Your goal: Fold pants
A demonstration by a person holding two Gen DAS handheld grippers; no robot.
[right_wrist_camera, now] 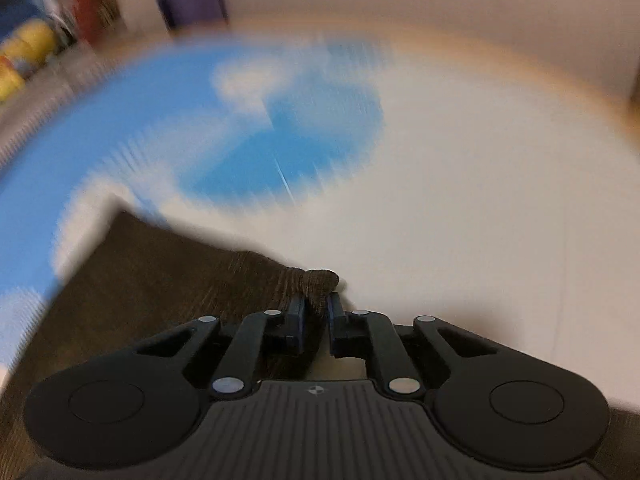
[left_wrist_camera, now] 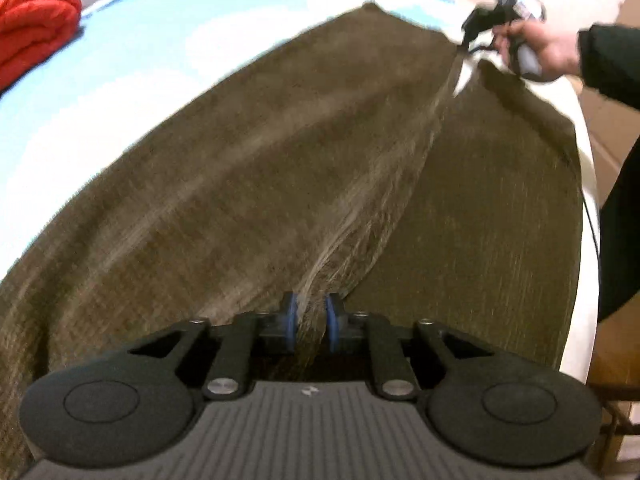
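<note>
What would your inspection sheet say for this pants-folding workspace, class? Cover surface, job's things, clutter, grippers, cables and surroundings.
Surface: blue-and-white patterned cover, mostly flat.
Job's things: brown pants spread out, a ridge of cloth pulled taut between the two grippers.
Clutter: red folded cloth at the far corner.
Grippers: left gripper shut on the pants; right gripper shut on a bunched bit of the pants.
Cables: thin dark cable by the person's sleeve.
Surroundings: blurred yellow and purple items; pale wall.

red blanket [left_wrist_camera: 36, 20], blue-white sheet [left_wrist_camera: 168, 40]
</note>
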